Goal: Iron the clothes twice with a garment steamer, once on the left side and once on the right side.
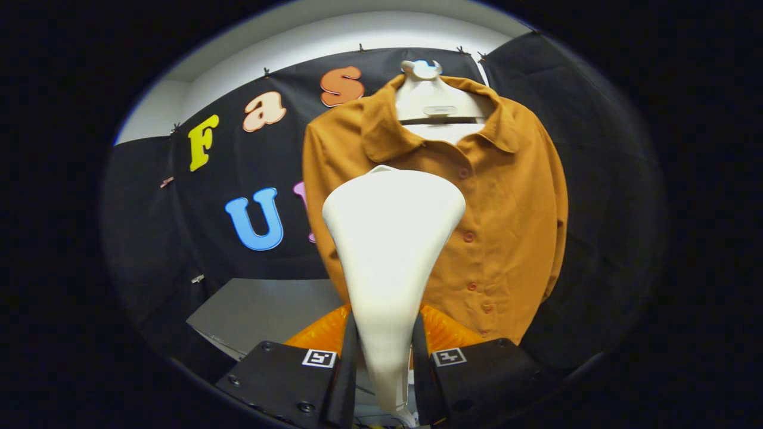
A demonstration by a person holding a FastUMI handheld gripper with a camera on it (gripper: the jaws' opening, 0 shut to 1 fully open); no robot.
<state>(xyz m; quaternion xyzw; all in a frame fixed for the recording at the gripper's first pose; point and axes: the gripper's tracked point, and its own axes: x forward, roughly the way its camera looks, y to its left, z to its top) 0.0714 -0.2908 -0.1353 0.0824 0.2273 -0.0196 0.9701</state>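
Right between the jaws (384,351) stands the garment steamer (390,250), a pale body that is narrow where the two fingers press on it from either side and widens upward into a broad, rounded head. Both fingers sit flush against its slim lower part, so the jaws are closed on it. Its lowest end runs down between the fingers and is cut off there, and the face of the head that points away toward the clothing cannot be seen, since only its back shows.

Beyond the steamer hangs the mustard-brown shirt (506,208), buttoned down the front and collared, on a pale hanger (438,101) whose hook is hard to make out against the wall behind. The steamer head covers much of the shirt's left half as seen from here, so whether it touches the fabric cannot be told. The hem of the shirt is hidden behind the fingers and the steamer.

Just behind the fingers, on either side of the steamer's neck, an orange ribbed thing (444,330) peeks out; most of it is hidden and its kind is unclear. A grey desk (262,310) lies below the shirt, off to one side, partly cut off by the gripper body.
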